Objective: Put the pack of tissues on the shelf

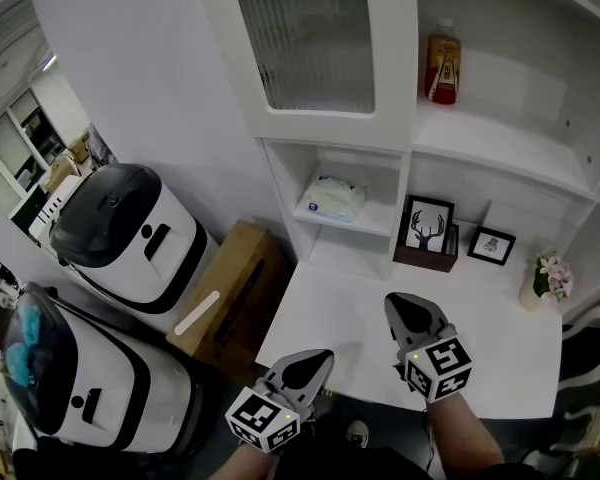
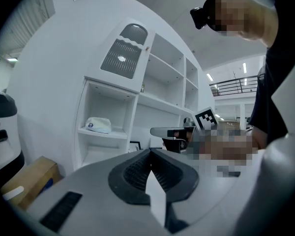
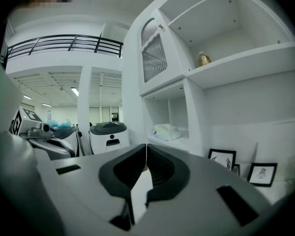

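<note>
The pack of tissues [image 1: 330,198] lies on the shelf [image 1: 365,224] over the tabletop's [image 1: 350,313] back-left corner. My left gripper [image 1: 310,365] and right gripper [image 1: 410,313] hover near the front edge, fingers clenched on nothing. I'd simply back away without brushing it.

White pack of tissues [image 1: 330,198], white shelf [image 1: 352,224], brown box [image 1: 230,298]

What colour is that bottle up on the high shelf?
The bottle is amber with a red label; head view shows it best.
</note>
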The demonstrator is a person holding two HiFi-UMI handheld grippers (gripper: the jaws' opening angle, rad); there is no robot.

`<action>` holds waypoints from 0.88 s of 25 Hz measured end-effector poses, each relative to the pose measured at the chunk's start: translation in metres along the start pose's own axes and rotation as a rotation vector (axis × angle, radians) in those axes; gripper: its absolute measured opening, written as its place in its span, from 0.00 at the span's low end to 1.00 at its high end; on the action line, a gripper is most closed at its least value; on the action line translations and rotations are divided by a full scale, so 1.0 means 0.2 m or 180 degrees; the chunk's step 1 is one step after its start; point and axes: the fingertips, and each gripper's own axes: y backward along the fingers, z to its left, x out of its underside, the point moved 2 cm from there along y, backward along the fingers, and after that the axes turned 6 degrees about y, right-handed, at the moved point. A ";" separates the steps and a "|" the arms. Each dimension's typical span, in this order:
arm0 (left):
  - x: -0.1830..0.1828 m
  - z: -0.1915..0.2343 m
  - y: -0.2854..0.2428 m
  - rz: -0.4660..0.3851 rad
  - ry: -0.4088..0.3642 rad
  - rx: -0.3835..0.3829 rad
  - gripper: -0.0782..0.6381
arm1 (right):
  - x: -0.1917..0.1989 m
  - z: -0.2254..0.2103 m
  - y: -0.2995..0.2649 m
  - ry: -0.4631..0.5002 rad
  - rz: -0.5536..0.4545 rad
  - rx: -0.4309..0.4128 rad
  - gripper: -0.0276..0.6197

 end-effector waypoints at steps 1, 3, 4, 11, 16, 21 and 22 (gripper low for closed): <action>0.01 -0.01 0.02 -0.0001 0.0000 -0.0021 0.12 | 0.00 0.02 0.01 -0.0011 -0.0002 -0.0018 0.05; 0.02 -0.02 0.07 -0.0006 0.0004 -0.0062 0.12 | 0.01 0.06 0.03 -0.0041 -0.0005 -0.0050 0.05; 0.02 -0.02 0.10 -0.0005 0.0007 -0.0084 0.12 | 0.02 0.09 0.04 -0.0060 -0.0006 -0.0067 0.05; 0.04 0.02 0.29 -0.0002 0.0028 -0.0143 0.12 | 0.04 0.27 0.05 -0.0097 0.0038 -0.0119 0.05; 0.04 0.11 0.47 0.0017 0.0031 -0.0093 0.12 | 0.04 0.45 0.02 -0.0134 0.0078 -0.0047 0.05; 0.03 0.21 0.63 0.0035 0.0033 0.0044 0.12 | 0.02 0.64 0.01 -0.0158 0.0098 0.0105 0.05; 0.04 0.23 0.66 0.0038 0.0035 0.0079 0.12 | 0.02 0.68 0.02 -0.0161 0.0105 0.0139 0.05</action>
